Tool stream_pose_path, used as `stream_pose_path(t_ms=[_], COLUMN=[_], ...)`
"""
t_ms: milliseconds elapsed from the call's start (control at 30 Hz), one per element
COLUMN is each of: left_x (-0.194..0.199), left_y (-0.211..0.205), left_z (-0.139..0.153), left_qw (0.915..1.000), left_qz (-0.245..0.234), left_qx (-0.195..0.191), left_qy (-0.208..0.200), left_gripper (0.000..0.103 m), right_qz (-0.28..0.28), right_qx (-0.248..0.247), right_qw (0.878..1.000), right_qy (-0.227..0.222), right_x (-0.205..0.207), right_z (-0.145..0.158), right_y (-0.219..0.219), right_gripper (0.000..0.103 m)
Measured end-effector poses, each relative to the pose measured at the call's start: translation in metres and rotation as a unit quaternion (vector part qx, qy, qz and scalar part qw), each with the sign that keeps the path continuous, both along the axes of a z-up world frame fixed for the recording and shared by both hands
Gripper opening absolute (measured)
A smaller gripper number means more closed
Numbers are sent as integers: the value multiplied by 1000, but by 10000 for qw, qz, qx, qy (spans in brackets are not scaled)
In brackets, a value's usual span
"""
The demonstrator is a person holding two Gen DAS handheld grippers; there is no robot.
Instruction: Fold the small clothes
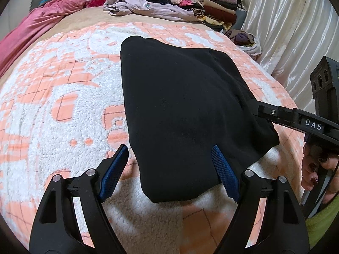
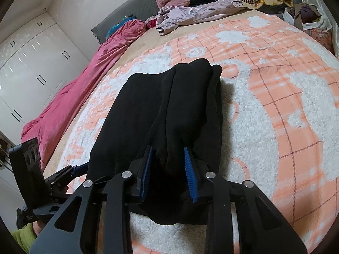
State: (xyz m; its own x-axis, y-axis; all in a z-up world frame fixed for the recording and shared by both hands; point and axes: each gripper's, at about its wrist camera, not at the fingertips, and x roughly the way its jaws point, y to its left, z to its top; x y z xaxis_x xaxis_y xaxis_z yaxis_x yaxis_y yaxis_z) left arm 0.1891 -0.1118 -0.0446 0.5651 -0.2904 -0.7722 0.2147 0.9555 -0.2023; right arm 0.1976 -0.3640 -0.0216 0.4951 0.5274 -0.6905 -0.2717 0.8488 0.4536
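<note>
Black garment [image 1: 182, 110] sits mid-blanket [image 1: 53, 110], folded into a long strip, probably needing another fold. Right gripper [image 2: 168, 170] pinches its near right edge; left gripper [image 1: 169, 170] gapes wide, gripping nothing.

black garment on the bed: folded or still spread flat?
Folded. The black garment lies as a compact, layered bundle on the peach-and-white blanket, stacked edges visible at its far end; no sleeves or legs spread out.

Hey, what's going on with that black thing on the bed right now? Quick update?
Right gripper clamped on the near edge of the black garment. Left gripper open, straddling the near corner. Garment folded on the blanket. Nothing in the way.
</note>
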Motion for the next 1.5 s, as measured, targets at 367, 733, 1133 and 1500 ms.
stream_pose_path(t_ms=[367,733,1133,1500], left_x=[0,-4,-22,-55], left_y=[4,11,24,38], left_z=[1,-1,22,52], left_qw=[10000,9998,9996,9976], left_qz=[21,53,182,376], left_qx=[-34,-140,-145,15], left_qy=[8,114,-151,-575], left_gripper=[74,74,81,93], right_qz=[79,-111,-435,-835], right_qx=[-387,-1285,-1412,-1441], right_qw=[9972,9897,9820,9628], right_qy=[-637,-619,-1178,-2130], right_x=[-17,-20,-60,-116], right_z=[23,-5,36,80], right_y=[-2,3,4,7], right_gripper=[17,17,65,96])
